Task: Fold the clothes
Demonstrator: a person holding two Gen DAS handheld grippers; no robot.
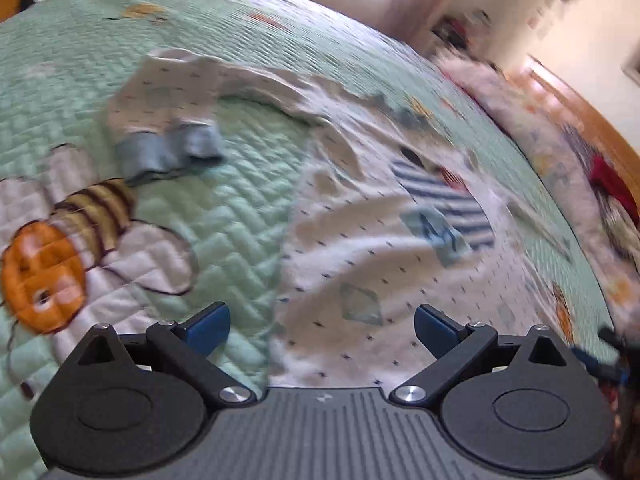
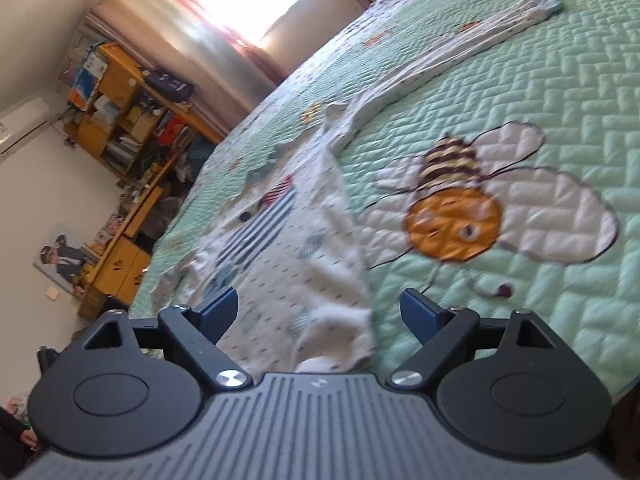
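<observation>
A small white long-sleeved shirt [image 1: 380, 256] with tiny dots and a blue-striped patch [image 1: 444, 196] lies spread on a green quilted bed cover [image 1: 224, 216]. One sleeve with a grey-blue cuff [image 1: 172, 152] is bent over to the left. My left gripper [image 1: 322, 326] hangs open just above the shirt's lower hem, nothing between its blue pads. In the right wrist view the same shirt [image 2: 288, 264] lies ahead, one sleeve stretched out to its cuff [image 2: 544, 0]. My right gripper [image 2: 318, 310] is open over the shirt's near edge, holding nothing.
The cover carries a large bee print [image 1: 52, 256] beside the shirt [image 2: 460, 216]. A patterned pillow or bedding [image 1: 540, 132] lines the bed's far side by a wooden headboard [image 1: 580, 104]. Wooden shelves and a desk [image 2: 132, 120] stand past the bed, near curtains [image 2: 224, 48].
</observation>
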